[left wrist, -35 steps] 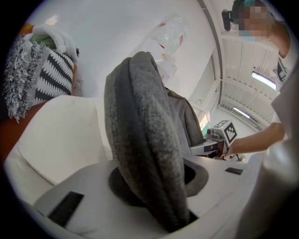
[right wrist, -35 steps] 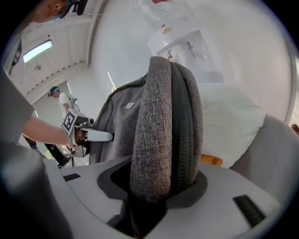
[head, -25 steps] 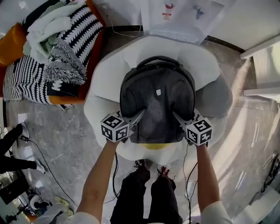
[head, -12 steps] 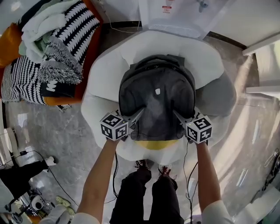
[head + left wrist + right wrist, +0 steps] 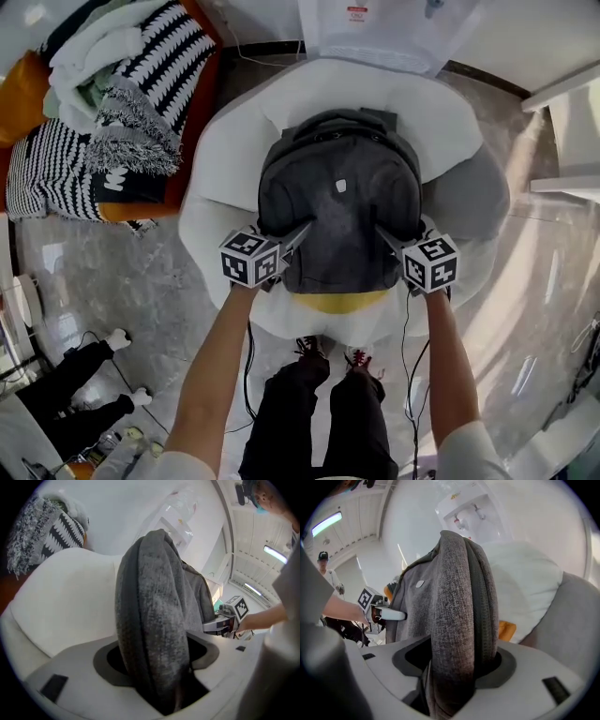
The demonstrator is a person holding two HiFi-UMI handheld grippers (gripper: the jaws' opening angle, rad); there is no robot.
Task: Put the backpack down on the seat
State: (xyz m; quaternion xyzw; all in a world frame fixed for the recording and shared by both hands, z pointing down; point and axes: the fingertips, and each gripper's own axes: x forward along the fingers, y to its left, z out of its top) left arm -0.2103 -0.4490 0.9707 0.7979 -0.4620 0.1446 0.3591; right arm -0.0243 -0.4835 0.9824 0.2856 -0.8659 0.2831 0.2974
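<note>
Left gripper (image 5: 302,232) and right gripper (image 5: 382,234), jaws opening around the lower side edges of the grey backpack (image 5: 339,202), are letting go so it rests upright mid white seat (image 5: 225,159), against the backrest

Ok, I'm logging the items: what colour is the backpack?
The backpack is dark grey, and it shows best in the head view.

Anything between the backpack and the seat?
The backpack rests on the white seat; only a yellow piece peeks out under its near edge. Left gripper and right gripper jaws are opening around its sides.
</note>
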